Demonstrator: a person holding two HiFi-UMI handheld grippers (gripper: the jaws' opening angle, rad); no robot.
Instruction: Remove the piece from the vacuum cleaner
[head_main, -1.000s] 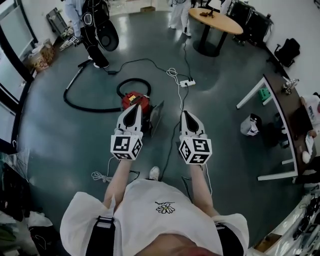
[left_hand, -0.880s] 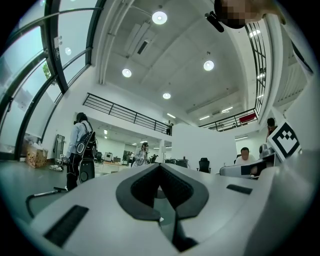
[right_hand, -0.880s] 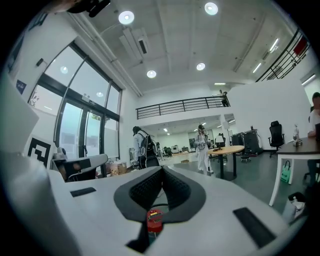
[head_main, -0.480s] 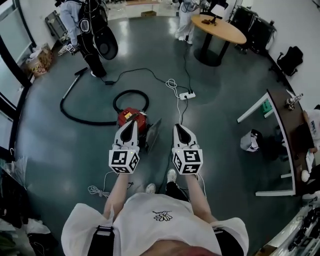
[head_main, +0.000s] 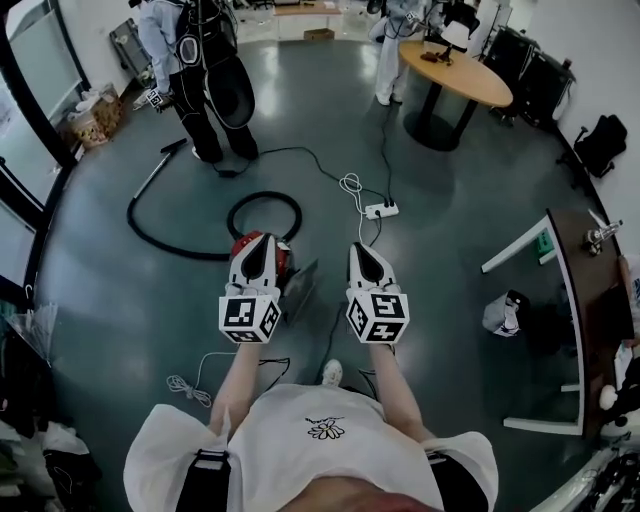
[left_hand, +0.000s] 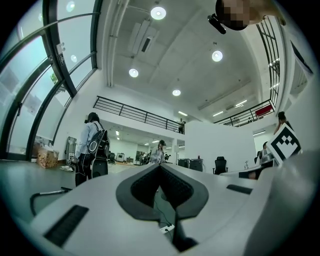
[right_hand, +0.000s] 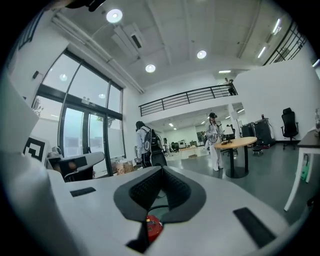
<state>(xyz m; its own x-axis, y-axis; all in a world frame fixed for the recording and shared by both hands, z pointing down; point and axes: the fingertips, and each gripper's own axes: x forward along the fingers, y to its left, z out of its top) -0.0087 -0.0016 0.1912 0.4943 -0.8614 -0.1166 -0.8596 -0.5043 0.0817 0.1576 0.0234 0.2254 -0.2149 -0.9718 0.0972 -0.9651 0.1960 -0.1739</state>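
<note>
The red vacuum cleaner (head_main: 281, 256) sits on the dark floor, partly hidden behind my left gripper (head_main: 256, 243). Its black hose (head_main: 264, 196) loops behind it and runs left to a wand (head_main: 158, 169). A grey flat piece (head_main: 301, 285) leans at the cleaner's right side. Both grippers are held out above the floor, shut, with nothing between the jaws. My right gripper (head_main: 361, 249) hovers to the right of the cleaner. In the right gripper view a bit of the red cleaner (right_hand: 154, 226) shows below the closed jaws.
A white power strip (head_main: 383, 210) and cables lie beyond the cleaner, and a white cable (head_main: 190, 385) is coiled near my feet. A person with a backpack (head_main: 210, 70) stands at the back left. A round table (head_main: 455, 70) stands at the back right, a desk (head_main: 585, 290) and a bag (head_main: 500, 312) at the right.
I have stepped closer: the cleaner has slid down the head view until it lies under the left gripper's tips. Both grippers stay shut and side by side.
</note>
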